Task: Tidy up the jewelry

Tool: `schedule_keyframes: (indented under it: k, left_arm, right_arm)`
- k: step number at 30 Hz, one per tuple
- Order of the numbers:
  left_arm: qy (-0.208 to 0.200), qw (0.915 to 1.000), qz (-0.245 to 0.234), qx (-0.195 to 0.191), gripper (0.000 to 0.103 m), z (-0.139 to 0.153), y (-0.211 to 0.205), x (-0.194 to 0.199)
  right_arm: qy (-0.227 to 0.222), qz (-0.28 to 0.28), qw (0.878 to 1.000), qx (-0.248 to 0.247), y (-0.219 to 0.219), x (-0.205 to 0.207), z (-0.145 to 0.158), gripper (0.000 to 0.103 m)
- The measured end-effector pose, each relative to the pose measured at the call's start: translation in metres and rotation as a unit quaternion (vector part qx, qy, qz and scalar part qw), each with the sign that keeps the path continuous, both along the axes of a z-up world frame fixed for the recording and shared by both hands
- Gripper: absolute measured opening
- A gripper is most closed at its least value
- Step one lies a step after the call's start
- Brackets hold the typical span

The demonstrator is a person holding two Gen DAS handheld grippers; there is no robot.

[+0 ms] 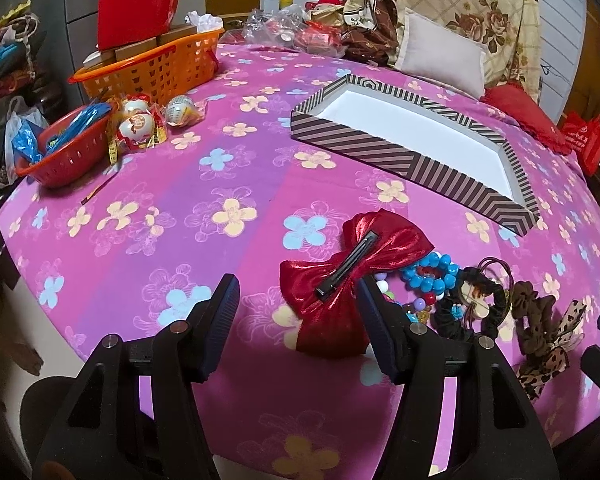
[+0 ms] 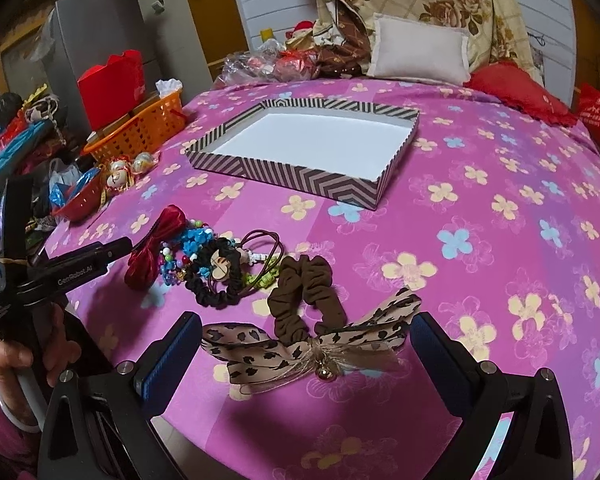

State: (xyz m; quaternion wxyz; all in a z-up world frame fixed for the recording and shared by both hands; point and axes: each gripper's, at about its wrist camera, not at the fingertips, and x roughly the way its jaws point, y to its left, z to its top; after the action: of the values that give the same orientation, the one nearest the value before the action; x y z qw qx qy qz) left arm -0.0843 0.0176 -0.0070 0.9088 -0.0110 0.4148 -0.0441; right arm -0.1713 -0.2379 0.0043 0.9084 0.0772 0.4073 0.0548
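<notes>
**Striped tray waiting, both grippers poised**

Striped tray [image 2: 300, 178] sits empty at far centre, ready for sorting. Near side: left gripper [image 1: 296, 320] spread wide, holding nothing, lined up on red bow clip [image 1: 348, 276]. Right gripper [image 2: 306, 350] gaping too, straddling leopard-ribbon scrunchie [image 2: 306, 316], likely first pick. Bead bracelets [image 2: 184, 248] piled between.

- One striped box [image 2: 300, 178]
- One red bow clip [image 1: 346, 276]
- Two scrunchies: black [image 2: 214, 280], brown [image 2: 304, 292] (leopard ribbon)
- Two baskets, upper left: orange [image 1: 156, 66], red [image 1: 66, 156]
</notes>
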Motion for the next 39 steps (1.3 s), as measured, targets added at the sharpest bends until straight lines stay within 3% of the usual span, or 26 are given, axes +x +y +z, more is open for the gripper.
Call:
schedule_keyframes:
  k: [30,39]
  left_arm:
    - [-0.006,0.9999,-0.004,0.013,0.061,0.006,-0.006,-0.002]
    - [0.015,0.9998,-0.007,-0.015,0.061,0.004,0.006,0.006]
  right_arm:
    - [0.032,-0.01,0.999,-0.008,0.0,0.005,-0.009,0.103]
    - [0.04,-0.023,0.999,-0.005,-0.004,0.008,-0.018,0.103]
